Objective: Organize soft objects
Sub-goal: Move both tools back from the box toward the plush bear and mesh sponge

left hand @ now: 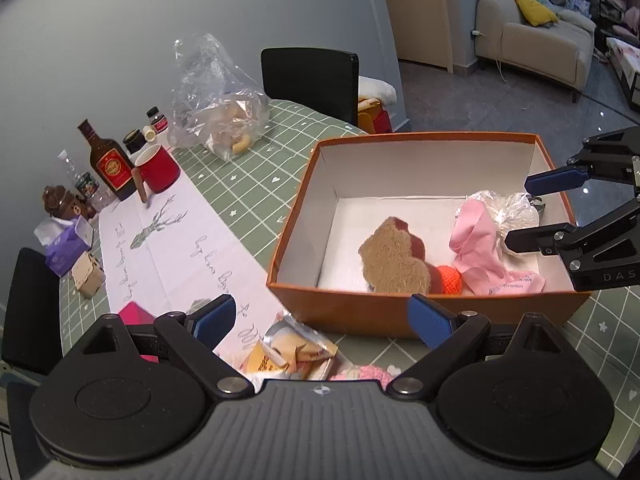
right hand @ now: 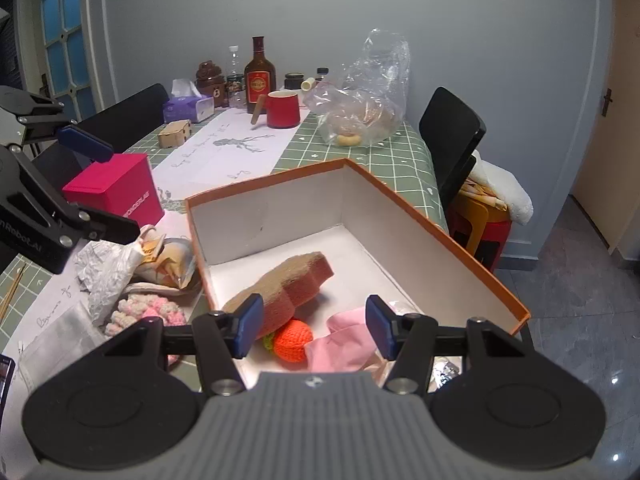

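An orange box (left hand: 304, 208) (right hand: 460, 240) holds a brown-and-red sponge (left hand: 394, 258) (right hand: 288, 284), an orange knitted ball (left hand: 450, 280) (right hand: 294, 338), a pink cloth (left hand: 480, 252) (right hand: 344, 344) and a crinkled white bag (left hand: 508, 212). My right gripper (right hand: 314, 326) (left hand: 520, 210) is open and empty above the box's near side, over the cloth. My left gripper (left hand: 320, 320) (right hand: 116, 192) is open and empty over snack packets (left hand: 288, 350) (right hand: 168, 256) and a pink-white knitted piece (right hand: 146, 312) (left hand: 360, 374) beside the box.
A magenta box (right hand: 116, 192), a red mug (left hand: 158, 170) (right hand: 282, 108), a bottle (left hand: 108, 160) (right hand: 258, 76), a tissue box (left hand: 66, 246) (right hand: 188, 106), a clear bag (left hand: 216, 108) (right hand: 364, 96) and jars stand on the green checked table (left hand: 248, 176). Black chairs (left hand: 308, 76) (right hand: 450, 136) stand around it.
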{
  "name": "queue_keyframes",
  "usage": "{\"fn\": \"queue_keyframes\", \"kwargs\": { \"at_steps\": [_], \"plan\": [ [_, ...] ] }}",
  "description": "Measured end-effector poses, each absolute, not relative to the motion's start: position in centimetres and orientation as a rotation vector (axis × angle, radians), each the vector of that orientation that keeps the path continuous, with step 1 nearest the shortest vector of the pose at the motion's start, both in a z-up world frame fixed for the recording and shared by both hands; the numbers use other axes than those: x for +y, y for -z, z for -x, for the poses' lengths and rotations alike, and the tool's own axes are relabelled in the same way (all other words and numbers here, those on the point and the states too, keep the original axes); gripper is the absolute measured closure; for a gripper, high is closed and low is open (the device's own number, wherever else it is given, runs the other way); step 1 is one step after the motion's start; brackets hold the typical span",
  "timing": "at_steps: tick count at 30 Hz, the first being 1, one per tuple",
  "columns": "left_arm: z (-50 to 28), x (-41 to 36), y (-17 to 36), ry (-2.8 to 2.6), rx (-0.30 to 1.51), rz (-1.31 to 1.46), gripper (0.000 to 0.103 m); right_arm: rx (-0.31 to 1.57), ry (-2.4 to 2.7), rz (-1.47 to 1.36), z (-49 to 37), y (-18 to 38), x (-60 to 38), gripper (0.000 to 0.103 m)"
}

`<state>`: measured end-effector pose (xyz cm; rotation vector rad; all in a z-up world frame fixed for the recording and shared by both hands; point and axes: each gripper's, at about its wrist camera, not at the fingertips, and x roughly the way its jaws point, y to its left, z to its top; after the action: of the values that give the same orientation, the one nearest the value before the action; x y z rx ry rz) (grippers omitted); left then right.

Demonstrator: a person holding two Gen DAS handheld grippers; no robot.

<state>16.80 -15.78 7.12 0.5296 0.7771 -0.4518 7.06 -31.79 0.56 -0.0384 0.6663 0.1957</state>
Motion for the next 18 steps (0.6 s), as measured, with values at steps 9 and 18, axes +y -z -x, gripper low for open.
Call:
{"fn": "queue_keyframes", "kwargs": {
  "at_steps": [9,18],
  "plan": [
    [-14.7,-11.2,-5.9,0.43,0.802,-0.511,0.0,0.654,-0.227,0.073,-5.5,-0.8,-29.8,0.046],
    [-12.8,-6.1,-5.0,0.388,0.821,-0.458,0.0,0.667,-0.271,0.144,-4.5,-0.2,-26.5,0.046]
  ]
}}
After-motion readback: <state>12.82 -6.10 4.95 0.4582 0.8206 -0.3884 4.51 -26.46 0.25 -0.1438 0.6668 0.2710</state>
